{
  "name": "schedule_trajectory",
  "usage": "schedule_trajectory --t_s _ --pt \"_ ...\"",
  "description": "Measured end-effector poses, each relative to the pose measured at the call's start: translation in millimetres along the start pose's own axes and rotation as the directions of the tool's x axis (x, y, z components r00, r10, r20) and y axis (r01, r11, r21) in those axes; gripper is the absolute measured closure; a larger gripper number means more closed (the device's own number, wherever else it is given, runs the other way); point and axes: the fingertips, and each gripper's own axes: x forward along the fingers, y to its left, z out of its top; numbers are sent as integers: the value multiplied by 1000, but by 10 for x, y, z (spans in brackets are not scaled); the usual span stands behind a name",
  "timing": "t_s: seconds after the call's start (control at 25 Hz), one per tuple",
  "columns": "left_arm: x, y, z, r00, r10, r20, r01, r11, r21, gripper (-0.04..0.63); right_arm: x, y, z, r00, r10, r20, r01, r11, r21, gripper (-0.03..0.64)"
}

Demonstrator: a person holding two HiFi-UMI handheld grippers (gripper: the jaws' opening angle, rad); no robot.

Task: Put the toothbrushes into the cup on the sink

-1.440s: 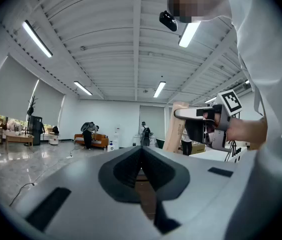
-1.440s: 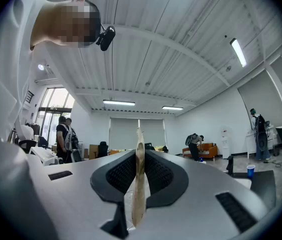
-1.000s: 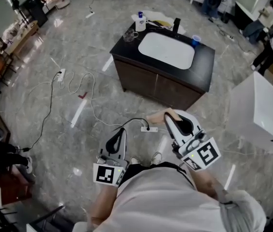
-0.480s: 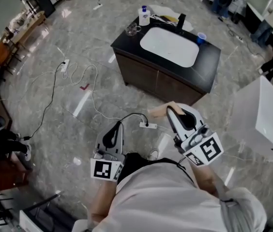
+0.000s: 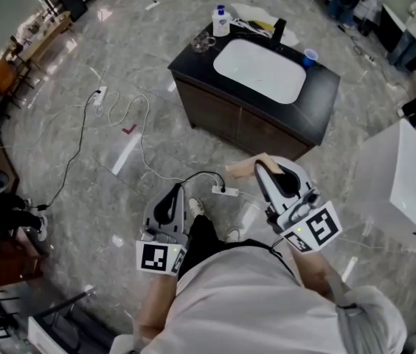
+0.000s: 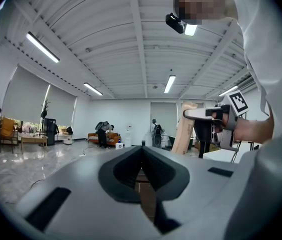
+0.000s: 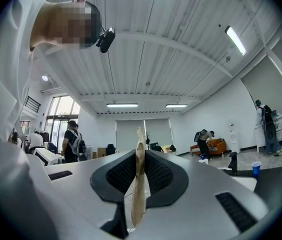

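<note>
**Head view.** We stand on the grey stone floor, well apart from the sink unit. Both grippers are held low in front of the body and point towards the unit. The left gripper carries nothing. The right gripper has a flat tan piece sticking out past its tips; we cannot tell what this piece is. On the black counter, a blue cup stands at the far right of the white basin, near the black faucet. A clear glass and a white bottle stand at the basin's left. Slim items lie on a white cloth behind the basin; they are too small to identify.

**Left gripper view.** The left gripper has its jaws brought together at the tips, with nothing between them. To the right we see the right gripper with the flat tan piece hanging from it.

**Right gripper view.** The right gripper is closed on the flat tan piece, which is clamped edge-on between the jaws. The blue cup stands on the counter ahead at the right, apart from the gripper.
</note>
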Motion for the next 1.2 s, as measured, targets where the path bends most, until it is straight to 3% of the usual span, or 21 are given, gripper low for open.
schedule_trajectory --t_s 0.32,0.84,1.2 --pt "407 437 -107 1000 -19 3 19 999 -43 594 468 -217 -82 1000 -23 -15 23 1000 0 555" --pt "1535 1672 -54 994 -105 4 105 990 -94 594 2037 -743 -245 995 -71 -63 72 997 -1 555" --pt "1806 2289 -208 992 -124 -15 120 980 -157 594 2696 -998 -387 988 -121 -94 124 992 26 555"
